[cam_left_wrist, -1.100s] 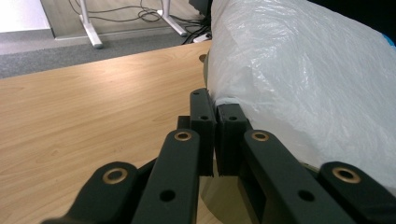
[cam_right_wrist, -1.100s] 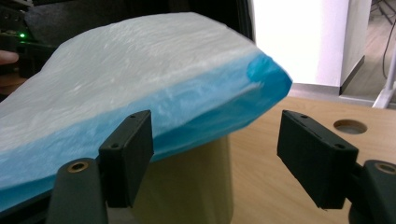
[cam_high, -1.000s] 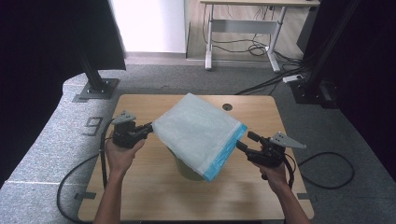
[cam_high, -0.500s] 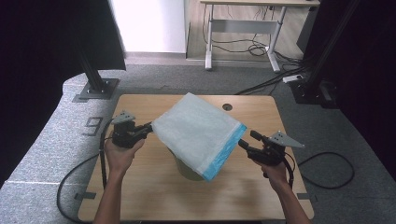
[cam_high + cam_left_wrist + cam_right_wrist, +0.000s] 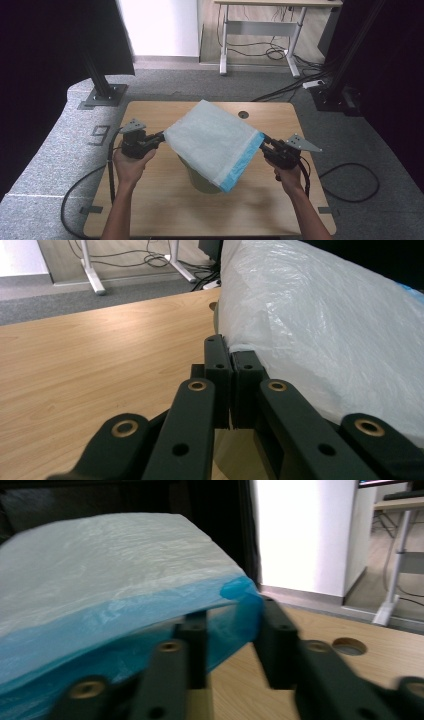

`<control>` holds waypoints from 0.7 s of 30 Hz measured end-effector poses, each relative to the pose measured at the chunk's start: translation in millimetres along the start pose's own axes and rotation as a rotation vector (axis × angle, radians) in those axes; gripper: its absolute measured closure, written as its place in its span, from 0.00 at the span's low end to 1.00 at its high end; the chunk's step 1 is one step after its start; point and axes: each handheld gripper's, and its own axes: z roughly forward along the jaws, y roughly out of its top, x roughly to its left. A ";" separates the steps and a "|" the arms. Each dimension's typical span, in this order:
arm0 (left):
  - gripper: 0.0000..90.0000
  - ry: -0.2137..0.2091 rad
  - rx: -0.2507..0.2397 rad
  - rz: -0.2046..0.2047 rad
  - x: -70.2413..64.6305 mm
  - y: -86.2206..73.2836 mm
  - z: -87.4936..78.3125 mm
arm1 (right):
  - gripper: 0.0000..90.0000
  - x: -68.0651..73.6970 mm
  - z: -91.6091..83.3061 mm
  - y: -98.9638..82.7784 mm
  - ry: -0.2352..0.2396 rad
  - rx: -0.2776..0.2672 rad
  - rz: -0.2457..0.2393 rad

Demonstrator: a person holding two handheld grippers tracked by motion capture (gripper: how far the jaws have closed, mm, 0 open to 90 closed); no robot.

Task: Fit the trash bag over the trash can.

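— Bag (image 5: 212,142) hangs over the bin (image 5: 202,181) at table centre. Why stretched?
— My left gripper (image 5: 159,138) clamps its nine-o'clock corner; my right gripper (image 5: 265,144), at three, is just closing around the blue hem, to spread its mouth.

white plastic bag (image 5: 210,140) with blue edge band, olive bin (image 5: 202,182), light wooden table (image 5: 155,200)

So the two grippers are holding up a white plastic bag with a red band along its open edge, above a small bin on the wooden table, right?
Not quite: the band is blue, not red. The high view shows the white plastic bag with a blue band along its open edge, stretched between the left gripper and the right gripper above the small bin on the wooden table. The right gripper view shows that blue close up.
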 end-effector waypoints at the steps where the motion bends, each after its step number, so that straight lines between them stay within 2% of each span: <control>1: 0.98 -0.004 -0.001 -0.001 -0.4 0.2 0.3 | 0.89 0.6 -0.9 1.0 -0.023 0.011 -0.010; 3: 0.98 -0.018 -0.001 0.002 -1.8 1.4 1.9 | 0.97 0.1 -4.8 3.7 -0.043 0.011 -0.012; 4: 0.98 -0.023 0.000 0.007 -3.6 2.8 3.9 | 0.98 -0.5 -7.2 5.5 -0.050 0.004 -0.009; 7: 0.97 -0.038 0.003 0.016 -9.1 7.1 10.5 | 0.98 -4.0 -16.4 17.3 -0.110 -0.010 -0.021; 9: 0.97 -0.048 0.007 0.028 -14.2 10.1 16.3 | 0.98 -4.7 -20.8 24.7 -0.129 -0.025 -0.034; 14: 0.97 -0.079 0.024 0.052 -26.8 15.3 29.7 | 0.98 -4.2 -32.0 42.9 -0.158 -0.064 -0.055; 17: 0.96 -0.091 0.051 0.064 -33.8 13.1 34.8 | 0.98 -4.8 -38.8 49.8 -0.167 -0.096 -0.062; 19: 0.93 -0.105 0.078 0.075 -35.2 10.0 35.2 | 0.98 -5.3 -42.2 52.0 -0.174 -0.107 -0.065; 21: 0.84 -0.088 0.077 0.082 -35.2 6.7 32.1 | 0.98 -6.1 -44.1 52.1 -0.190 -0.100 -0.065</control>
